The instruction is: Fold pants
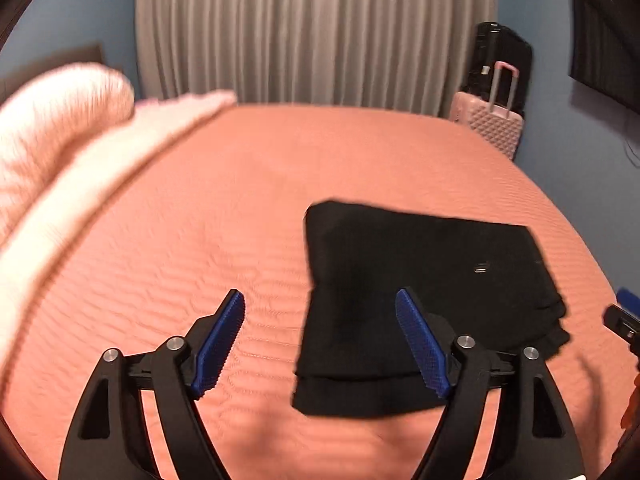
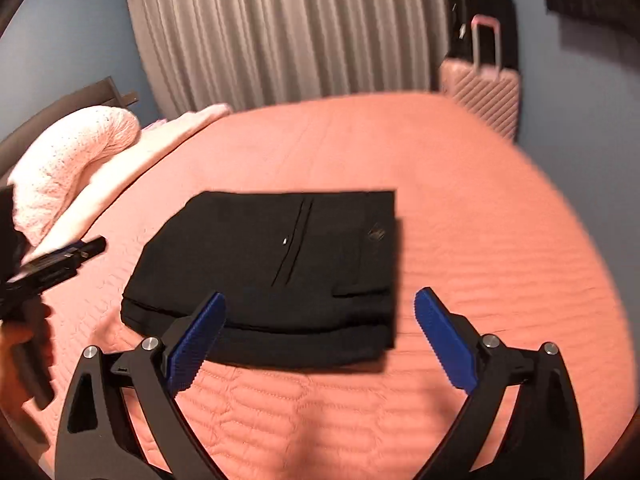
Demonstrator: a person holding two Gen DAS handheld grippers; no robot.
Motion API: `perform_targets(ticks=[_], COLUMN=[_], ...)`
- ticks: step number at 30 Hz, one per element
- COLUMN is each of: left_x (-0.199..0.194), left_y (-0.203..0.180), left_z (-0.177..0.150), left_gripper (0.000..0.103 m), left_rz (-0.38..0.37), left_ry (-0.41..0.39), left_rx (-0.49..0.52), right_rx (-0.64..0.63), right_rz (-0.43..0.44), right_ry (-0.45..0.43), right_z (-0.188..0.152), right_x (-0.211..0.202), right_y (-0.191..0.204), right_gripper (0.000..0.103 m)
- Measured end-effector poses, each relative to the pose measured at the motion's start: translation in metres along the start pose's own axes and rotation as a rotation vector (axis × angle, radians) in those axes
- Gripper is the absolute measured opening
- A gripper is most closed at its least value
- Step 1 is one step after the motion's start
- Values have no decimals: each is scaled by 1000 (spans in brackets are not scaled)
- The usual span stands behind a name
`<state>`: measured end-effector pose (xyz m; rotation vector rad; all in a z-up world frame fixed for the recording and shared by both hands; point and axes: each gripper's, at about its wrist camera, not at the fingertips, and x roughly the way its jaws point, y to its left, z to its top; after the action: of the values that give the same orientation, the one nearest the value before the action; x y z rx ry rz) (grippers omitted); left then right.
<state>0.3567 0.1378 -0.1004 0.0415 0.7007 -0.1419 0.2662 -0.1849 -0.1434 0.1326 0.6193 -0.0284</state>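
Black pants [image 1: 420, 292] lie folded into a compact rectangle on the salmon bedspread [image 1: 240, 208]; they also show in the right wrist view [image 2: 280, 264], with a zip line and a small logo on top. My left gripper [image 1: 320, 300] is open and empty, above the bed, with the fold's left part between its blue pads. My right gripper [image 2: 320, 300] is open and empty, above the fold's near edge. The left gripper's body shows at the left edge of the right wrist view [image 2: 52, 264]. The right gripper's tip shows at the right edge of the left wrist view [image 1: 624, 316].
A pale pink knitted blanket [image 2: 76, 168] and pillow lie at the bed's left. A pink suitcase [image 1: 492, 124] and a black one [image 1: 500, 60] stand beyond the far right corner. Grey curtains [image 1: 312, 32] hang behind the bed.
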Motion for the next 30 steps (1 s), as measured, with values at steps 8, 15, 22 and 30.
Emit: perform_targets(ticks=[8, 15, 22, 30], left_x=[-85, -112, -125, -141], left_y=[-51, -62, -48, -56], left_z=[4, 16, 11, 2], left_gripper=[85, 85, 85, 86], left_rz=[-27, 54, 87, 35], left_ry=[-19, -40, -10, 8], left_rx=[85, 140, 114, 123], right_rx=[60, 10, 1, -20], right_rz=[-143, -178, -182, -215], right_ry=[-77, -129, -127, -116], right_z=[14, 33, 35, 26], right_x=[-69, -101, -116, -124], right_y=[37, 56, 65, 69], right_gripper=[98, 98, 98, 98])
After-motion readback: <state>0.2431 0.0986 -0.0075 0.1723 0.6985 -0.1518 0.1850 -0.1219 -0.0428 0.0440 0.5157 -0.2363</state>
